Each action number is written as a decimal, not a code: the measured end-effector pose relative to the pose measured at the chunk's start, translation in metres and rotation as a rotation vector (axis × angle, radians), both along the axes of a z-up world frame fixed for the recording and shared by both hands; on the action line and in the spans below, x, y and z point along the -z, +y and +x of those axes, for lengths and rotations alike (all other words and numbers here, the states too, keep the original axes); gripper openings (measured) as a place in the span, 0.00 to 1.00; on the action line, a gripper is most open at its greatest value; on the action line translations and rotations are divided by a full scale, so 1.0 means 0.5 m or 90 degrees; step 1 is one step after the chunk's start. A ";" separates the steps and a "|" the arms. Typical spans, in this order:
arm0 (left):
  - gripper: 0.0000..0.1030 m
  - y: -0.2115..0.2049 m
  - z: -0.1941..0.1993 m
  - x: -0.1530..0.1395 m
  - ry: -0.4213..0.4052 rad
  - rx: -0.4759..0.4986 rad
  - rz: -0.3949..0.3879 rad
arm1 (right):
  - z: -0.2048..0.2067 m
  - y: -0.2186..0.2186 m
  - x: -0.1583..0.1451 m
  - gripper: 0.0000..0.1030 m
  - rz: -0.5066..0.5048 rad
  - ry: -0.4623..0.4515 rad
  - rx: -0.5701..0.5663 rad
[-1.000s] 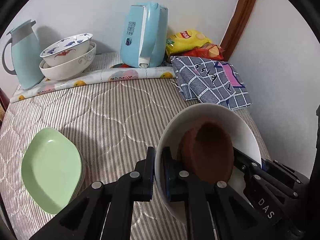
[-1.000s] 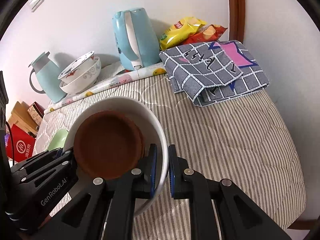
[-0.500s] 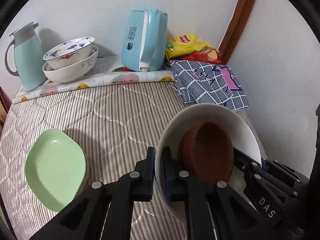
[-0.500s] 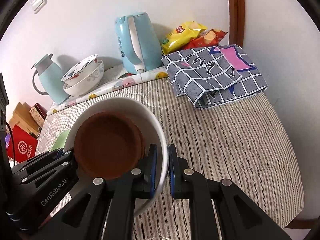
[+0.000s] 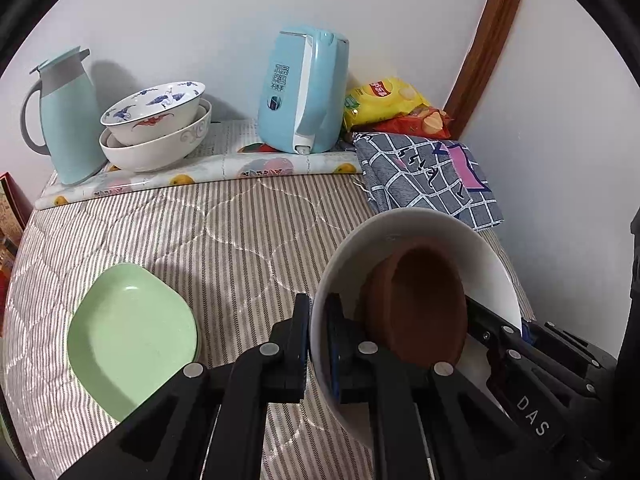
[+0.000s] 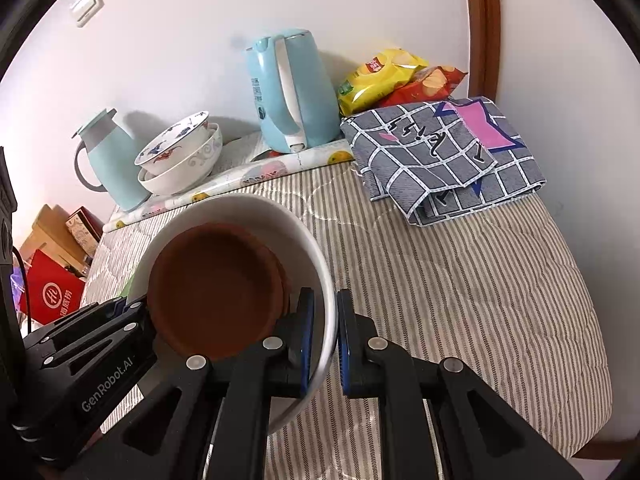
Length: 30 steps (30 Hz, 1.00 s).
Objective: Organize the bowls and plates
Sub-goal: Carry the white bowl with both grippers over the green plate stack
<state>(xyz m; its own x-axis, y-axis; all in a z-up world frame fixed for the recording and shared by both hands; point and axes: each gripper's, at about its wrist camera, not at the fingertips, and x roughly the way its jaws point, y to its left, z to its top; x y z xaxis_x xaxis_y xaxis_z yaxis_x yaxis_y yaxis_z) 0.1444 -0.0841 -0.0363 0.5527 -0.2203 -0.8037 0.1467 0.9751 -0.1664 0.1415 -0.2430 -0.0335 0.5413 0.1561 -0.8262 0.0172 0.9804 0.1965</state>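
Both grippers clamp the same white bowl (image 5: 420,236), one on each side of its rim. Seen from the left wrist, the left gripper (image 5: 319,332) has its jaws closed on the bowl's near-left wall, one finger outside and one inside. Seen from the right wrist, the right gripper (image 6: 323,334) pinches the bowl (image 6: 256,210) at its right rim in the same way, with the blue pads pressed against the wall. Each camera also catches the other gripper gripping the far side of the bowl.

Inside the white bowl sits a brown bowl (image 5: 420,304), nested and leaning toward one side. The white bowl is tilted and held above a striped quilt (image 5: 224,240); whether its base touches the quilt is hidden.

On the quilt to the left lies a green plate (image 5: 128,336), apparently the top of a small stack. Along the back wall a floral mat (image 5: 224,168) carries two stacked bowls (image 5: 156,128): a painted one with blue and red figures nested in a larger white one. A pale blue jug (image 5: 68,116) stands just left of them, and a light blue kettle (image 5: 304,92) stands to their right. Snack bags (image 5: 388,108), yellow and red, lie in the corner behind a folded grey checked cloth (image 5: 428,176), which rests on the quilt just beyond the held bowl.
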 end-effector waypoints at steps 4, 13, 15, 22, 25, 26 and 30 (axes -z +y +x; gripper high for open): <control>0.08 0.005 -0.001 -0.001 0.000 0.001 -0.002 | -0.001 0.007 -0.003 0.10 -0.002 0.000 0.000; 0.08 0.023 -0.001 0.002 0.005 -0.001 -0.008 | -0.003 0.018 0.001 0.10 0.000 0.007 0.002; 0.08 0.028 0.000 0.001 0.005 -0.003 -0.008 | -0.003 0.024 0.002 0.10 -0.001 0.007 0.002; 0.08 0.053 0.000 0.000 0.003 -0.011 -0.014 | 0.002 0.045 0.002 0.10 0.001 0.007 -0.004; 0.08 0.068 0.002 -0.001 0.005 -0.017 -0.015 | 0.003 0.060 0.000 0.10 0.001 0.005 -0.008; 0.08 0.072 0.002 -0.002 0.004 -0.018 -0.013 | 0.005 0.065 -0.001 0.10 0.001 0.005 -0.010; 0.08 0.093 0.002 -0.006 0.001 -0.026 -0.011 | 0.009 0.082 -0.003 0.10 0.007 0.002 -0.017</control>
<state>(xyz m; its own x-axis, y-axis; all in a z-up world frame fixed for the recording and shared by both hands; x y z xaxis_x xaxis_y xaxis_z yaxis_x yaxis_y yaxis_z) 0.1452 -0.0377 -0.0335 0.5606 -0.2117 -0.8006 0.1060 0.9772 -0.1842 0.1460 -0.2019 -0.0319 0.5342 0.1801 -0.8260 -0.0089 0.9782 0.2076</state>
